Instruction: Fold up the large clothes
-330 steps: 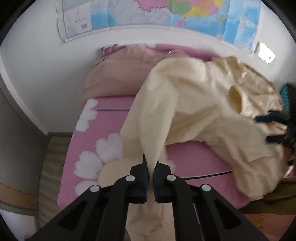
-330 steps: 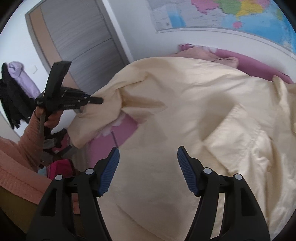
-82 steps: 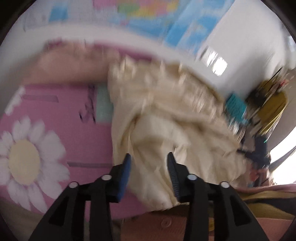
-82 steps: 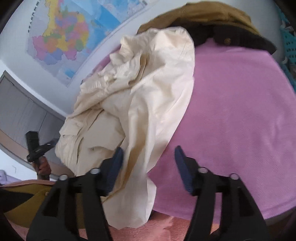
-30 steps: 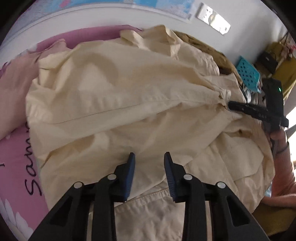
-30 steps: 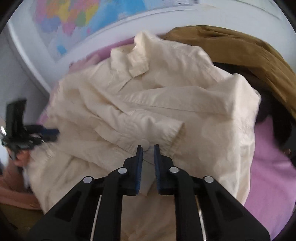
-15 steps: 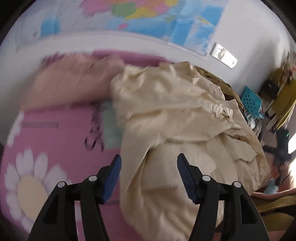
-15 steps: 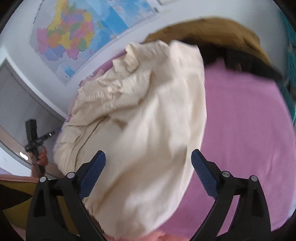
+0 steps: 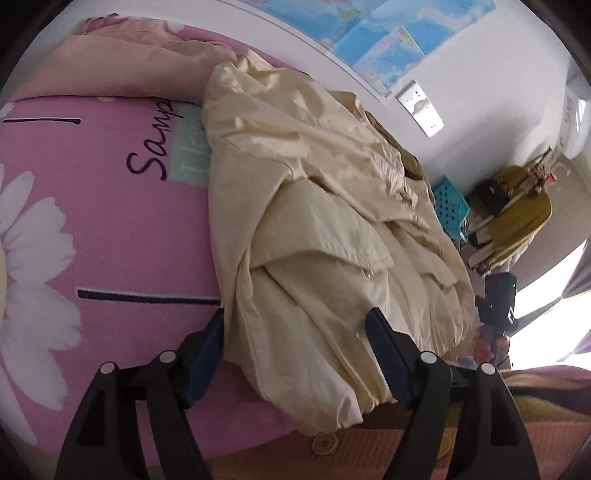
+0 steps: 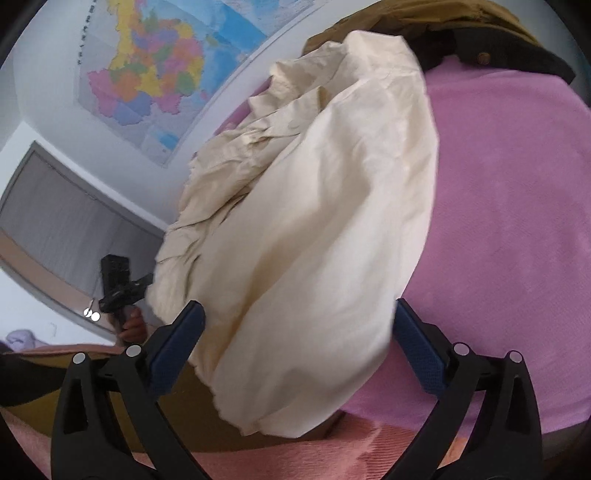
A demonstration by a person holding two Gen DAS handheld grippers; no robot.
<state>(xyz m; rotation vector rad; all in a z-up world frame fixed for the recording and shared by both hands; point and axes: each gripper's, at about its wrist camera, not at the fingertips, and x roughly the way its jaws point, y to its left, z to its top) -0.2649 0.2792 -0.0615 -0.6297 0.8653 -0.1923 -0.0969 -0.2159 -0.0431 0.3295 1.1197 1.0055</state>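
Cream jacket (image 10: 314,229) near hem blurred, hangs over bed edge; brown garment (image 10: 424,18) cut off, perhaps coat.

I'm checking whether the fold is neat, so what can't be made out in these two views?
- Cream jacket, left wrist view: its underside and inner layers, hidden by its own folds.
- Jacket's near edge, right wrist view: blurred.
- Brown garment, right wrist view: cut off by the top edge, partly covered by the jacket.
- Bedspread lettering, left wrist view: covered by the jacket.

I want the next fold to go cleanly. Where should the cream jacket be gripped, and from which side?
Probably the cream jacket at its near hem, from the bed's near edge: there the bunched cloth overhangs, so jaws can close around it.
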